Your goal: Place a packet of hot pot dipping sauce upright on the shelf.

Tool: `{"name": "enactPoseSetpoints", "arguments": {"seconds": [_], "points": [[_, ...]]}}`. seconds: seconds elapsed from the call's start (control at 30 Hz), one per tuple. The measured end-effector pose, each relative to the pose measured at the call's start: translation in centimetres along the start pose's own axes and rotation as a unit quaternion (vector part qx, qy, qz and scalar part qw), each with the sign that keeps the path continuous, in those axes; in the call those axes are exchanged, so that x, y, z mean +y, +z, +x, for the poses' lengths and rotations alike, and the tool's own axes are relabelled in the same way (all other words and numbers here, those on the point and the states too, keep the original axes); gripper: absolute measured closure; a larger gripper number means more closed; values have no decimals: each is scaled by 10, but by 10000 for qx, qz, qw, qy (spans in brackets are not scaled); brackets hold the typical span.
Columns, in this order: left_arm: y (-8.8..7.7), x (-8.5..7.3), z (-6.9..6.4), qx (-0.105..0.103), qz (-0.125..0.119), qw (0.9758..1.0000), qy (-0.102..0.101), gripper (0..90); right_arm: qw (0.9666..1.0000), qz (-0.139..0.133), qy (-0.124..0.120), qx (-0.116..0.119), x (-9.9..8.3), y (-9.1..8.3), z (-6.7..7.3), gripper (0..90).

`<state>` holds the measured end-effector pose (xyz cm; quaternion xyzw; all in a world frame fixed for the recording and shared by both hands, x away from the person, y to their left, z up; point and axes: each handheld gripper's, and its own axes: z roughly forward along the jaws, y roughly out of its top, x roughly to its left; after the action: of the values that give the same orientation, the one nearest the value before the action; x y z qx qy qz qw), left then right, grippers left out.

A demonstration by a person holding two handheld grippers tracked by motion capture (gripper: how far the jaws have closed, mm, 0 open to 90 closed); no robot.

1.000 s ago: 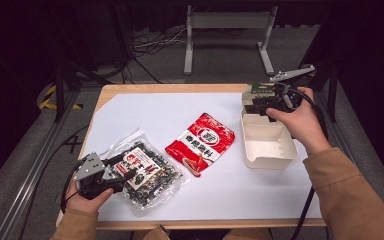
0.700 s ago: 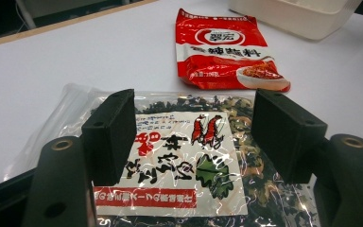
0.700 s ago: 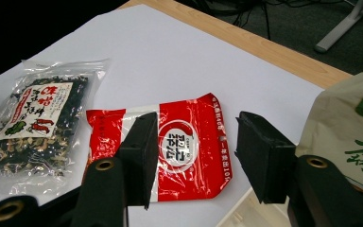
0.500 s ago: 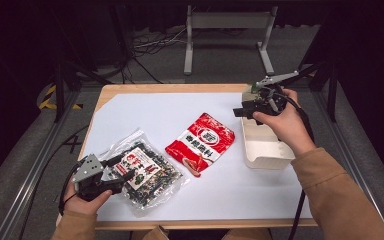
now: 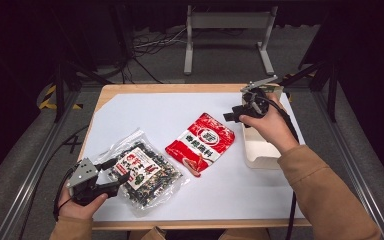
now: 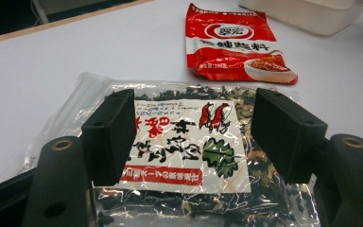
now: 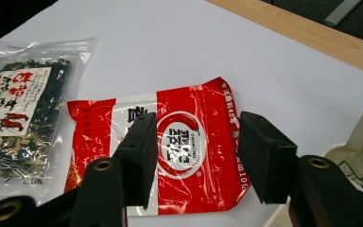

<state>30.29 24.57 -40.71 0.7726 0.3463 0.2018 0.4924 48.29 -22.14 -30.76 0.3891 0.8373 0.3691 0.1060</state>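
A red sachet (image 5: 201,142) lies flat in the middle of the white table top (image 5: 160,115). Left of it lies a clear bag of dark dried bits (image 5: 142,170) with a white and red label. My left gripper (image 5: 114,174) rests low at that bag's near-left edge, jaws open. In the left gripper view (image 6: 194,118) the label shows between them. My right gripper (image 5: 232,114) hovers above the table between the white tray (image 5: 260,152) and the sachet, pointing at the sachet (image 7: 179,151). Its jaws (image 7: 194,137) have just been opening and nothing is between them.
The white tray stands at the table's right edge, under my right hand. A beige printed packet (image 7: 359,158) shows at its near end. Bare wood (image 5: 170,88) rims the table's far side. Metal frame legs (image 5: 225,40) and cables lie on the floor beyond.
My right hand has come left and down from above the tray's far end toward the red sachet. The left gripper and both packets have stayed put.
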Motion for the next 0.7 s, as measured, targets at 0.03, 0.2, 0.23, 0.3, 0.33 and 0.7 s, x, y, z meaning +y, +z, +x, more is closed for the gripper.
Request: {"name": "enactPoseSetpoints", "arguments": {"seconds": [0.03,0.2,0.23,0.3,0.33,0.7], "points": [[-1,-1,0,20,-2,10000,-17,327,10000,2,0,-9,0,3,0,472],[-5,-3,0,76,-1,10000,-55,326,9999,106,1,-24,-1,16,-2,461],[-6,-3,0,79,7,10000,-50,327,9999,143,17,-14,-1,20,-2,457],[-7,-4,0,91,13,9999,-42,327,9998,197,29,-18,-2,25,-2,453],[-7,-4,0,108,18,9999,-36,327,9997,226,33,-29,-2,28,-3,452],[-10,-6,0,136,4,9999,-92,327,9979,594,174,-169,-10,56,-9,442]]}}
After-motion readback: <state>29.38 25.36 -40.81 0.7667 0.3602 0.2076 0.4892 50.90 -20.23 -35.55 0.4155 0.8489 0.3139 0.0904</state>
